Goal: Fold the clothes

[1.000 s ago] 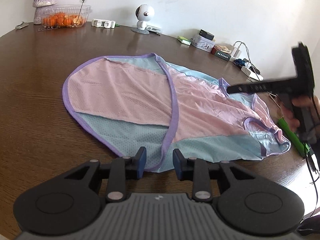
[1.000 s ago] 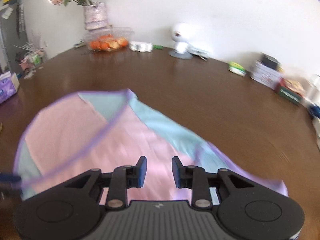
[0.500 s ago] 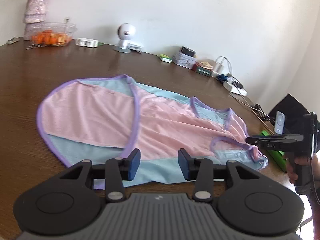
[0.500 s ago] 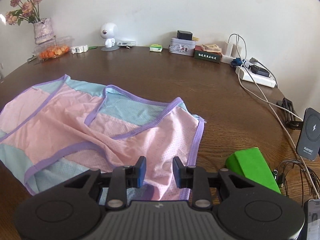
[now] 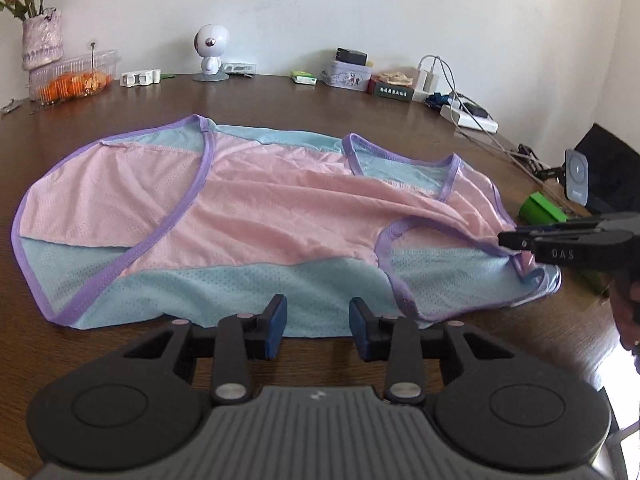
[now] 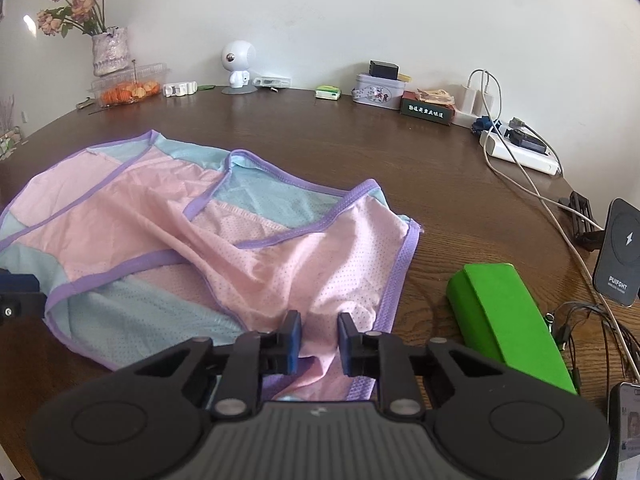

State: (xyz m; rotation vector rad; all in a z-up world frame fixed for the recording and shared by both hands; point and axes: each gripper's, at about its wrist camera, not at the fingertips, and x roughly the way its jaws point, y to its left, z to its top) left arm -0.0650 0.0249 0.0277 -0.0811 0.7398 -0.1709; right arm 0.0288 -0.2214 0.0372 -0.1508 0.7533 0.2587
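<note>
A pink and light-blue mesh garment [image 5: 280, 216] with purple trim lies spread flat on the round brown table [image 5: 360, 108]. My left gripper [image 5: 318, 330] is open, just short of the garment's near blue hem, with nothing between its fingers. My right gripper [image 6: 319, 338] stands at the garment's [image 6: 240, 248] shoulder end, jaws partly apart with a raised fold of pink cloth in the gap. In the left wrist view the right gripper [image 5: 508, 240] shows side-on at that corner. The left gripper [image 6: 16, 292] peeks in at the right wrist view's left edge.
A green block [image 6: 508, 320] lies right of the garment, with a phone charger stand [image 6: 620, 252], a power strip [image 6: 520, 152] and cables beyond it. Along the far edge stand tins [image 6: 376, 88], a white robot figure [image 6: 238, 64], a fruit box [image 6: 128, 88] and a vase [image 6: 110, 50].
My right gripper has come down to the shoulder corner and its jaws have narrowed around a pink fold. My left gripper has slid right along the near hem.
</note>
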